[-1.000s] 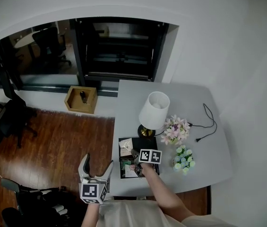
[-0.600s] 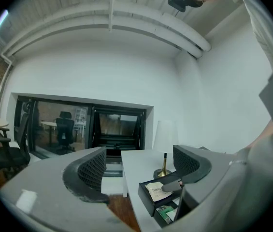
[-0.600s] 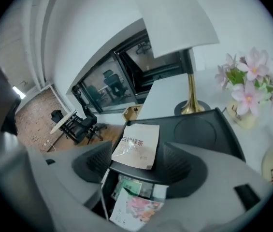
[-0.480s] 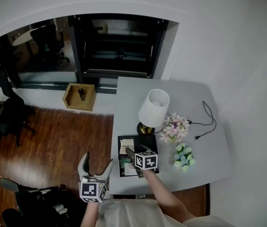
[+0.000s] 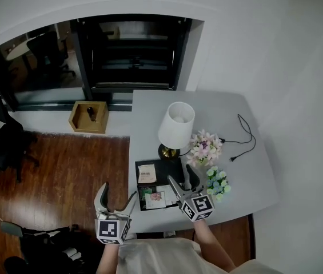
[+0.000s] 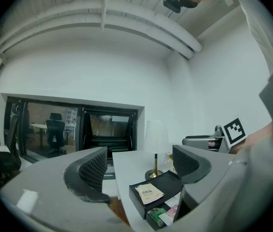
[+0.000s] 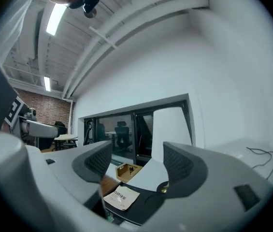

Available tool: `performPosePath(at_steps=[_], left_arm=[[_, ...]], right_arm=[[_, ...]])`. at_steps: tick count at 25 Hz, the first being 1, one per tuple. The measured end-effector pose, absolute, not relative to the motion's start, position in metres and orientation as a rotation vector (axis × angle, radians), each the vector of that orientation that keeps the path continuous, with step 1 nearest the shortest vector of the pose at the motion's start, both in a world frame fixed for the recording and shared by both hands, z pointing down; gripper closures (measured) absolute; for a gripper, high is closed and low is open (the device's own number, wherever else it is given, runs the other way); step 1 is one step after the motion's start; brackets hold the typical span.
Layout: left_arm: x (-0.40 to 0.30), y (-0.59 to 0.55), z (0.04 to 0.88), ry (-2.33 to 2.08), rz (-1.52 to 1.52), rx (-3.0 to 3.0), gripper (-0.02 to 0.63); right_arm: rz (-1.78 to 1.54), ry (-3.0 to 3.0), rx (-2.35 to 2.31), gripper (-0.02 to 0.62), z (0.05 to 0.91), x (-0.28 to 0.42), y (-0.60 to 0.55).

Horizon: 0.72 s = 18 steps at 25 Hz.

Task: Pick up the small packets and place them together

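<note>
A black tray [image 5: 170, 169] lies on the grey table near its front left edge. A beige packet [image 5: 146, 173] rests on the tray's back left part. In the tray's front part, a green packet [image 5: 145, 193] and a pink-and-white packet [image 5: 156, 198] lie side by side. My right gripper [image 5: 183, 180] hovers over the tray's right side, open and empty. My left gripper [image 5: 116, 197] stays off the table's left edge above the wood floor, open and empty. The beige packet [image 7: 121, 197] shows below the right jaws, and the left gripper view has the same packet [image 6: 150, 193] ahead.
A white lamp [image 5: 176, 125] with a brass foot stands behind the tray. Pink flowers [image 5: 204, 148] and a pale blue-green bunch [image 5: 218, 181] sit to its right. A black cable [image 5: 243, 136] lies at the far right. A wooden box [image 5: 87, 116] stands on the ledge beyond the floor.
My right gripper was shut low over the tray's front part; it has opened and drawn back to the right, leaving the pink-and-white packet there. The left gripper has not moved.
</note>
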<state>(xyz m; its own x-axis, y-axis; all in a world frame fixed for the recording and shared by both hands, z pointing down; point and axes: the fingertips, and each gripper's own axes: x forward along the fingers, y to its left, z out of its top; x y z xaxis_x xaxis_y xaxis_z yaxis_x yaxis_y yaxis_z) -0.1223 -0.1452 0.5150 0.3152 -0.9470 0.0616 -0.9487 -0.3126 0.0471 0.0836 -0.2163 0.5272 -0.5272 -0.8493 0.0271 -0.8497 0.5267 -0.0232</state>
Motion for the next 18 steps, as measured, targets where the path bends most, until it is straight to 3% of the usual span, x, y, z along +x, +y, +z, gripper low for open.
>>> performPosePath(at_steps=[7, 11, 18], left_arm=[[-0.11, -0.142, 0.503, -1.792, 0.0, 2.53, 0.152], [-0.106, -0.142, 0.512, -1.762, 0.03, 2.5, 0.153], [-0.102, -0.137, 0.515, -1.747, 0.02, 2.493, 0.16]], right_arm=[[-0.044, -2.695, 1.576, 0.253, 0.514, 0.112, -0.177], [0.012, -2.726, 1.429, 0.29, 0.526, 0.104, -0.159], [0.107, -2.742, 1.211, 0.291, 0.548, 0.093, -0.146]])
